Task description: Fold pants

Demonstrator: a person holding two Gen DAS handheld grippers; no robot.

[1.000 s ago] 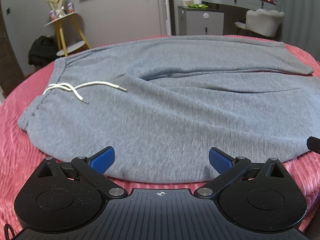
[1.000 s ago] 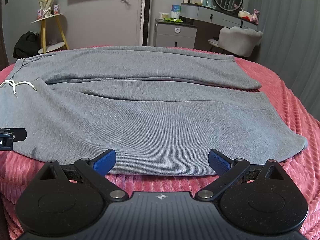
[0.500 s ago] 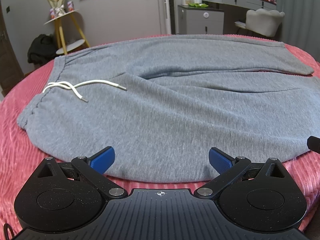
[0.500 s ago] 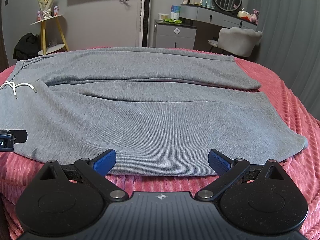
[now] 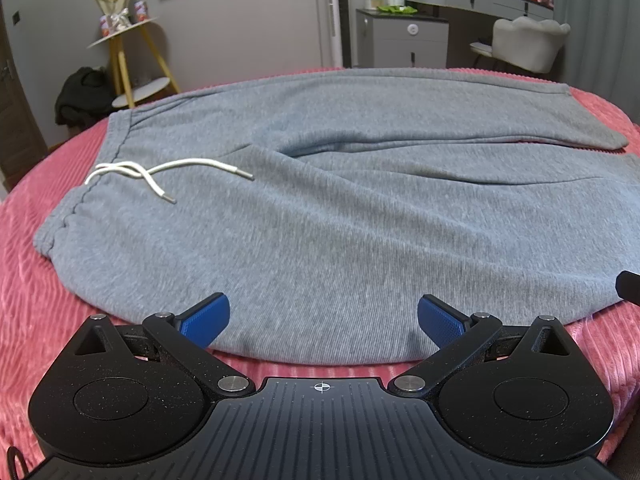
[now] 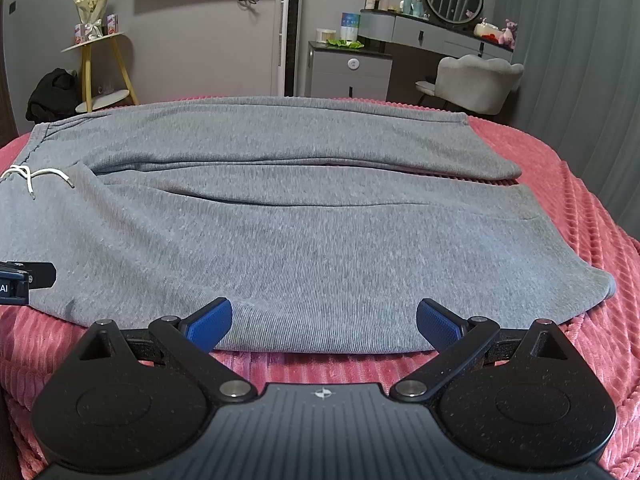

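Observation:
Grey sweatpants (image 5: 320, 220) lie flat and spread out on a pink ribbed blanket (image 5: 24, 288), waistband to the left, both legs running right. A white drawstring (image 5: 160, 172) rests loose on the waist area. My left gripper (image 5: 323, 318) stands open at the near hem, just above the waist-side part, nothing between its blue pads. In the right wrist view the same pants (image 6: 320, 232) fill the middle, and my right gripper (image 6: 324, 320) is open over the near edge of the front leg. The left gripper's tip (image 6: 28, 280) shows at that view's left edge.
The blanket (image 6: 580, 216) covers the bed on all sides of the pants. Behind the bed stand a yellow-legged side table (image 5: 128, 60) with a bouquet, a black bag (image 5: 84, 96), a grey cabinet (image 5: 400, 40), a dressing table and a pale chair (image 6: 472, 80).
Both grippers stay open and nearly still. The left wrist view has shifted slightly, so the pants sit a little lower and further right in it than a second ago.

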